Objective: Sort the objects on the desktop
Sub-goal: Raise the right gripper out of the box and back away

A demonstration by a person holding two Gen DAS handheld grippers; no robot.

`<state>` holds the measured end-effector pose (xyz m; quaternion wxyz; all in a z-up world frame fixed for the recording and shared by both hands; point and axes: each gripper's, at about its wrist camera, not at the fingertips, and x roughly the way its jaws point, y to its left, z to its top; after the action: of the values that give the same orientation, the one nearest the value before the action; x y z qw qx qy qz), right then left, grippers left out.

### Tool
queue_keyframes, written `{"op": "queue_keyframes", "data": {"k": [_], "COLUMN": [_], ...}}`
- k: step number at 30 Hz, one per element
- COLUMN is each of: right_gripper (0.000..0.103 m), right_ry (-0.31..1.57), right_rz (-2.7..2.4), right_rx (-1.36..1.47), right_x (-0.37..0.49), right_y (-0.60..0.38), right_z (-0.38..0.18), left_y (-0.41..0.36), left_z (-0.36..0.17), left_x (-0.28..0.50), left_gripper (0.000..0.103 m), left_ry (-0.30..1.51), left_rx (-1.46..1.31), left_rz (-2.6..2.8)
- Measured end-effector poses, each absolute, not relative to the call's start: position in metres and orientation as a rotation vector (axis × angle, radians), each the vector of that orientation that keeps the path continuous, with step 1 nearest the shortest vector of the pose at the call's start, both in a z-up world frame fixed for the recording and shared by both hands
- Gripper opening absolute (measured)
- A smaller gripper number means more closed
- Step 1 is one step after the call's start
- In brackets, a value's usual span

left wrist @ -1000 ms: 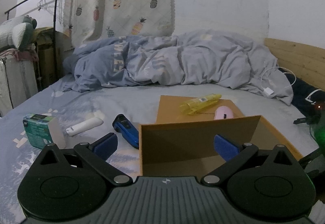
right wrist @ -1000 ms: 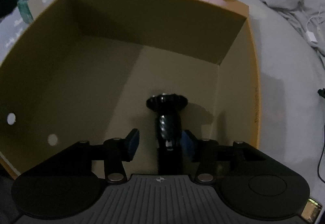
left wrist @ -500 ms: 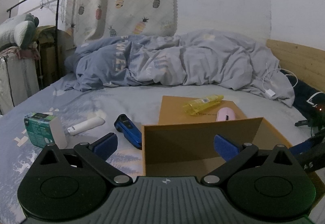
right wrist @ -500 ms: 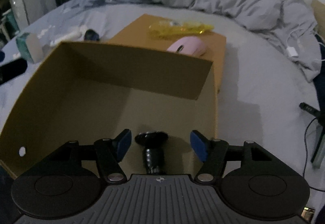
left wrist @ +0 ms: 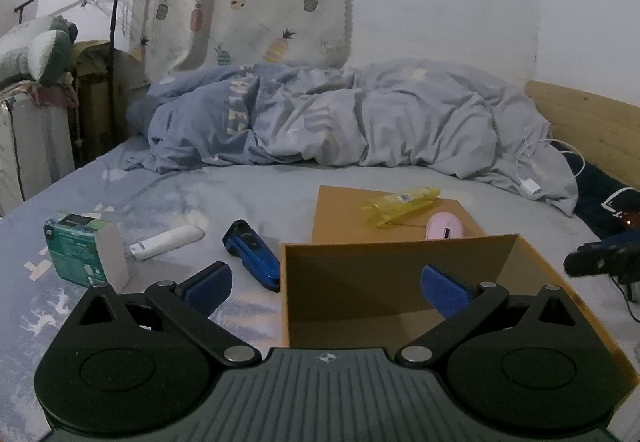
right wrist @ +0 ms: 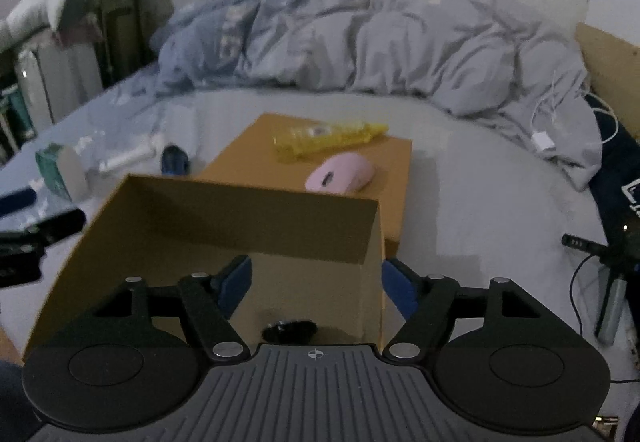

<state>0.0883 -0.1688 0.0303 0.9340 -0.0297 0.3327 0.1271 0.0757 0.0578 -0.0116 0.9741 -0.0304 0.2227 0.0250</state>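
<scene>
An open brown cardboard box (right wrist: 224,209) (left wrist: 384,274) stands on the bed. A black knobbed object (right wrist: 289,330) lies on its floor, just under my right gripper (right wrist: 316,282), whose jaws are opening with nothing between them. Behind the box, on its flat lid (right wrist: 244,157), lie a yellow packet (right wrist: 328,135) (left wrist: 400,201) and a pink mouse (right wrist: 340,173) (left wrist: 444,228). My left gripper (left wrist: 326,284) is open and empty over the box's left wall. Left of the box lie a blue shaver (left wrist: 252,254), a white stick-shaped device (left wrist: 166,242) and a green-and-white carton (left wrist: 82,250).
A crumpled grey-blue duvet (left wrist: 340,117) fills the back of the bed. A white charger and cable (left wrist: 532,181) lie at the right, near a wooden headboard (left wrist: 584,125). A black tripod and cable (right wrist: 600,254) sit at the right edge. A clothes rack (left wrist: 112,1) stands at left.
My right gripper has let go of the black object, opened wider and risen out of the box, tilting up toward the bed. The left gripper has stayed put.
</scene>
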Motion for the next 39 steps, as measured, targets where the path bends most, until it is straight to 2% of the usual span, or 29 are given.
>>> {"op": "queue_keyframes", "data": {"k": [12,14,16,21,26,39], "right_gripper": [0.08,0.084,0.091,0.092,0.103,0.103], "right_ry": [0.45,0.42,0.41,0.404,0.395,0.428], "right_rz": [0.242,0.239,0.241,0.246,0.261,0.275], "right_rx": [0.043,0.076,0.097,0.088,0.091,0.112], "right_x": [0.044,0.038,0.035,0.035,0.033,0.022], "right_y": [-0.173,-0.177,-0.179,-0.178,-0.172,-0.146], "right_z": [0.058,0.061,0.063,0.068,0.07,0.054], "left_y": [0.06,0.06,0.06,0.056,0.058,0.067], "left_z": [-0.01,-0.01,-0.009,-0.008,-0.006,-0.005], "left_x": [0.073,0.072,0.071,0.07,0.071,0.073], "left_gripper": [0.103,0.103,0.103,0.103,0.103,0.103], "left_ry": [0.452,0.448,0.437,0.434,0.431,0.434], "left_rx": [-0.072,-0.078,-0.078,-0.062,-0.059,-0.084], "left_rz": [0.027,0.028,0.025,0.026,0.036,0.064]}}
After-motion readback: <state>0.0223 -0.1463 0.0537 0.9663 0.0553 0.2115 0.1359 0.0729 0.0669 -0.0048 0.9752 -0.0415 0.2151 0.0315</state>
